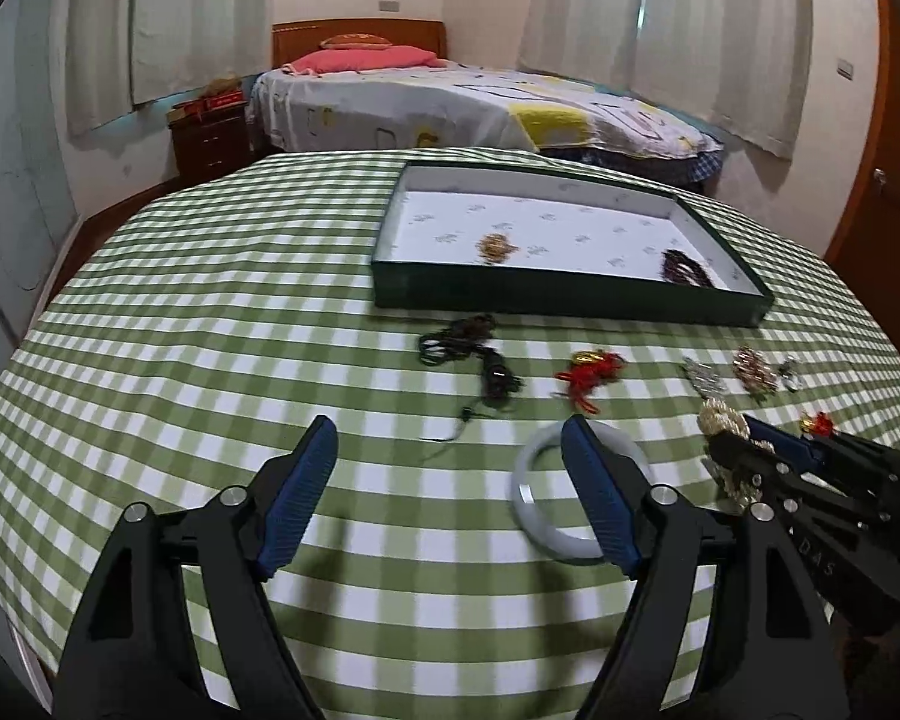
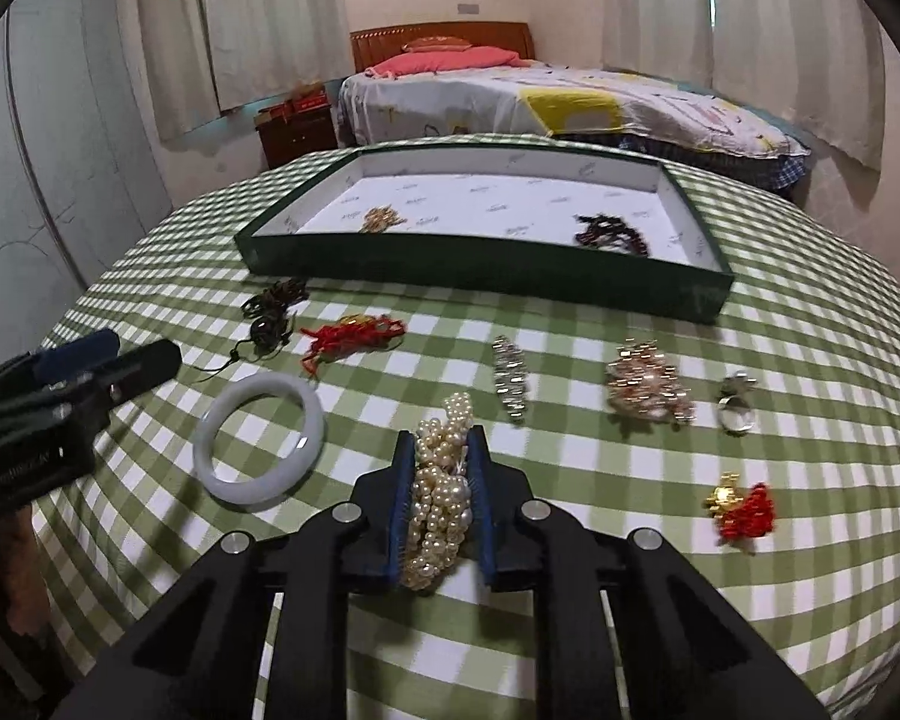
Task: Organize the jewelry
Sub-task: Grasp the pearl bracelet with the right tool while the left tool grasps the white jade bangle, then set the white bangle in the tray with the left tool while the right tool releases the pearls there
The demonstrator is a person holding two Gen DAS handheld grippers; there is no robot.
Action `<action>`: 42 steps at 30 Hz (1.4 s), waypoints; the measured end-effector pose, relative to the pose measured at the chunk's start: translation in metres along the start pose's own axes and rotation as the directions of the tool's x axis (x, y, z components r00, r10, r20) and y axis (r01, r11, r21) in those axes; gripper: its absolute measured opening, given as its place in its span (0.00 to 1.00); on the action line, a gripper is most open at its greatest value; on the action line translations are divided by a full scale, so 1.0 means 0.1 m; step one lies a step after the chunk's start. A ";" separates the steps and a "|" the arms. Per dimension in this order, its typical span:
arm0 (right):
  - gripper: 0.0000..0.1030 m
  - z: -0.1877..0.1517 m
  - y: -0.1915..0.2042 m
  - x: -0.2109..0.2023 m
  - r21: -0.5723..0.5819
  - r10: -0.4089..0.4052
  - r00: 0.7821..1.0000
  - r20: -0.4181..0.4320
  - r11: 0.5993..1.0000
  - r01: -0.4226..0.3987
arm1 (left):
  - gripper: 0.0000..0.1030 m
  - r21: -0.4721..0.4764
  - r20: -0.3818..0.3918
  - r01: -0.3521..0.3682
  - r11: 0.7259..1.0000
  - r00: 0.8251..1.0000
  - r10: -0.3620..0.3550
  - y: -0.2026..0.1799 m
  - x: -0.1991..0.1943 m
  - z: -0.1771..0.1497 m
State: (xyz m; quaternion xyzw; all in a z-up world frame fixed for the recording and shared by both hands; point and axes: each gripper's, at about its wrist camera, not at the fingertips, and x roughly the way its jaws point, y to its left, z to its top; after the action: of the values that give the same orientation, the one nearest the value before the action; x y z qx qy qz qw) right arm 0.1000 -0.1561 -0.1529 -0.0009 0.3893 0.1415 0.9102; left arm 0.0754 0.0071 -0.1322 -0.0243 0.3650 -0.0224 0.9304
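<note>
Now the right tool (image 2: 441, 450) sits clamped on a bundle of pearl necklace (image 2: 441, 498), low center of its frame. Left tool (image 1: 450, 438) gapes wide, holding nothing, over the desk (image 1: 210, 300); green tray (image 2: 480, 264) lies beyond, upper center.

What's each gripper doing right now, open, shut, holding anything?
Left gripper: open, holding nothing, above the white bangle.
Right gripper: shut on the pearl necklace, bunched between its pads.

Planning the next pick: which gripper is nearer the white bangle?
Left. The left gripper hangs open right over the white bangle, one finger overlapping it; the right gripper sits off to its side, shut on the pearl necklace.
</note>
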 end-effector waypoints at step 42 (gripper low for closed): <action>0.18 -0.11 -0.42 -0.16 0.076 -0.006 1.000 0.028 0.997 0.003 | 0.67 0.103 -0.050 0.067 0.992 0.997 -0.062 -0.53 0.30 -0.21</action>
State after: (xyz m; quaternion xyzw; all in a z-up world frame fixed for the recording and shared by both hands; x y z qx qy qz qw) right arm 0.0929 -0.2018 -0.1540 0.0348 0.3813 0.1246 0.9153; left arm 0.0816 -0.0477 -0.1651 0.0131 0.3838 -0.0721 0.9205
